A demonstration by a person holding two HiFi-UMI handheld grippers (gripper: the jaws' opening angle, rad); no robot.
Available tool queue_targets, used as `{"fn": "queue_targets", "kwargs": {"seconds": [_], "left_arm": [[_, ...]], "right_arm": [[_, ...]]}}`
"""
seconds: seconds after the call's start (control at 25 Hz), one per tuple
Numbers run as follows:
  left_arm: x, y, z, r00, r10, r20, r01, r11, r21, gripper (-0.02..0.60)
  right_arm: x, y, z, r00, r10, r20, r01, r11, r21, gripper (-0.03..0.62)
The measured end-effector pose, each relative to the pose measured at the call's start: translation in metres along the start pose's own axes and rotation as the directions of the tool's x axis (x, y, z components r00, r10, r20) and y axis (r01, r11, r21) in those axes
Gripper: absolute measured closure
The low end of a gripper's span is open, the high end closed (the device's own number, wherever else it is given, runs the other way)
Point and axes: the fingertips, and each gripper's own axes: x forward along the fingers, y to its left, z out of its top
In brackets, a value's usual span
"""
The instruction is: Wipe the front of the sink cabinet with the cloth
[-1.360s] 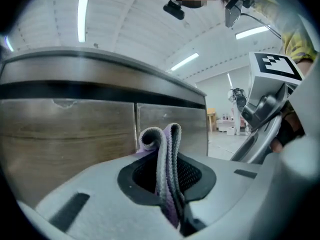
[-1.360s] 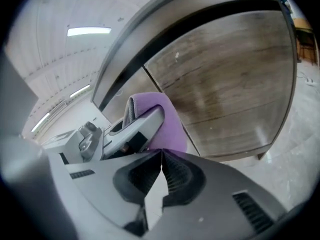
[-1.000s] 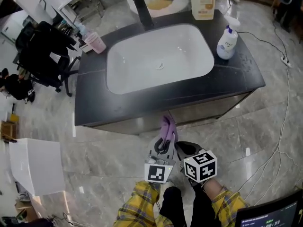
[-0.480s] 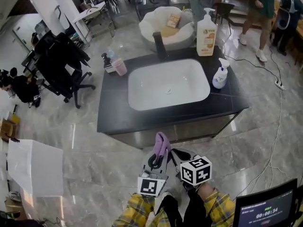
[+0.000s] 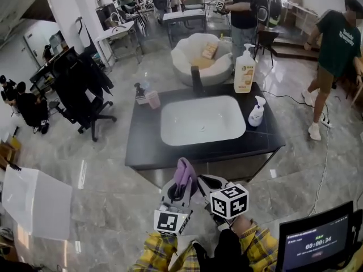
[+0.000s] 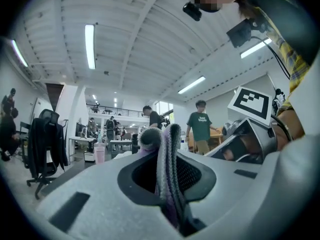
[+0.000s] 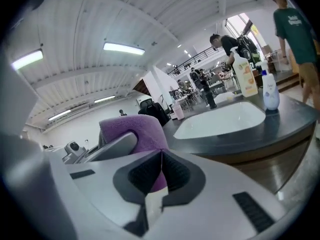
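The left gripper pinches a purple microfibre cloth between its jaws, and a fold of the cloth stands up beyond the tips. Just to its right, the right gripper has its jaws pressed together on nothing. Both are on the near side of the dark-topped sink cabinet with a white basin, clear of its front.
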Motion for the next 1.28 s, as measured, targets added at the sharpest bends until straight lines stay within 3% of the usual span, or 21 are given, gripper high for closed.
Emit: {"fn": "queue_targets", "kwargs": {"seconds": [0.32,0.68,0.92,1.28], "left_arm": [[-0.003,0.026,0.07,0.994,0.0,0.105,0.0,1.0,0.0,0.54],[-0.006,0.043,0.119,0.985,0.014,0.173,-0.016,1.0,0.008,0.54],[-0.014,0.049,0.122,0.983,0.034,0.178,-0.034,0.999,-0.005,0.54],[-0.024,0.058,0.121,0.982,0.076,0.172,-0.071,0.997,-0.037,0.54]], "right_arm": [[-0.012,0.036,0.083,0.986,0.038,0.164,-0.02,0.994,-0.108,0.588],[-0.034,0.072,0.15,0.943,0.075,0.325,0.01,0.967,-0.254,0.588],[-0.041,0.083,0.158,0.925,0.076,0.372,0.045,0.951,-0.306,0.588],[-0.04,0.091,0.147,0.934,0.082,0.348,0.03,0.952,-0.305,0.588]]}}
